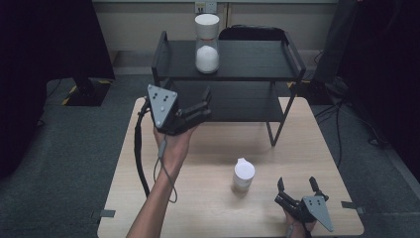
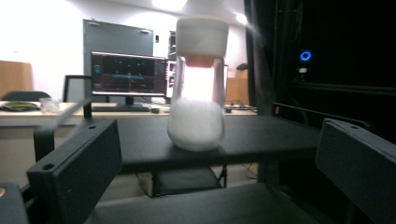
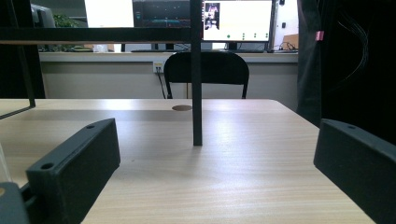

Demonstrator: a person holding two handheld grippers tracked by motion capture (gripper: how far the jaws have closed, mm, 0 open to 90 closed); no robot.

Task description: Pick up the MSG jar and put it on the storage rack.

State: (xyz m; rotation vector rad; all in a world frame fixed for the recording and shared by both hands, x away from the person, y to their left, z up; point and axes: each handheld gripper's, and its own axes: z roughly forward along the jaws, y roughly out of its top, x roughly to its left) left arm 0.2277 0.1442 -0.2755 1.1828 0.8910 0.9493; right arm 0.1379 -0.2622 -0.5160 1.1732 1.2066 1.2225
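I stand at a light wooden table (image 1: 208, 198) with a black two-level shelf rack (image 1: 292, 52) at its far side. My left gripper (image 1: 200, 106) is raised in front of the rack, its jaws spread wide and holding nothing. In the left gripper view, a clear jar with a white lid (image 2: 197, 84), its lower half full of white grains, stands upright on the rack's top shelf, centred between my open jaws but not yet touched. In the high view the jar (image 1: 207, 43) sits near the left middle of that top shelf.

My right gripper (image 1: 298, 191) rests low at the near right corner of the table, jaws also wide open and empty. A second small white-capped container (image 1: 243, 174) stands on the table just to its left, apart from it.

I judge the work to be at an early stage: the reach toward the jar is lined up, but the closing, lifting and placing are all left.
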